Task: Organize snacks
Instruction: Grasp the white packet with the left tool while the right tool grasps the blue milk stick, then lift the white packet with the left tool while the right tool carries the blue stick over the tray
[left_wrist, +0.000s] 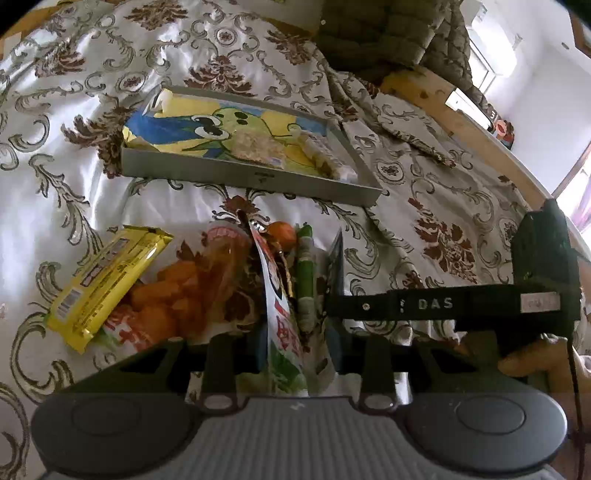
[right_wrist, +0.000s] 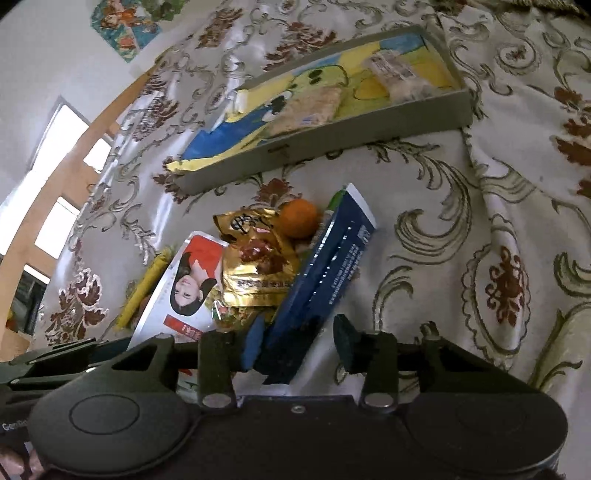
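A grey tray (left_wrist: 258, 177) (right_wrist: 332, 140) with a cartoon lining holds clear packs of pale biscuits (left_wrist: 258, 146) (right_wrist: 314, 107). In front of it lies a heap of snacks: a yellow packet (left_wrist: 107, 280), a bag of orange pieces (left_wrist: 177, 295), a gold packet (right_wrist: 255, 266), a green packet (left_wrist: 306, 266) and an orange fruit (left_wrist: 282, 234) (right_wrist: 298, 218). My left gripper (left_wrist: 297, 332) is shut on a white packet with a portrait (left_wrist: 279, 306) (right_wrist: 184, 288), which stands on edge. My right gripper (right_wrist: 298, 326) has its jaws closed around a tilted blue packet (right_wrist: 332, 251).
Everything rests on a white cloth with brown and gold scrollwork (left_wrist: 74, 110). A dark quilted jacket (left_wrist: 388, 33) lies behind the tray. A wooden edge (left_wrist: 461, 122) (right_wrist: 55, 184) borders the cloth. The right gripper's black body (left_wrist: 443, 304) reaches in beside the left one.
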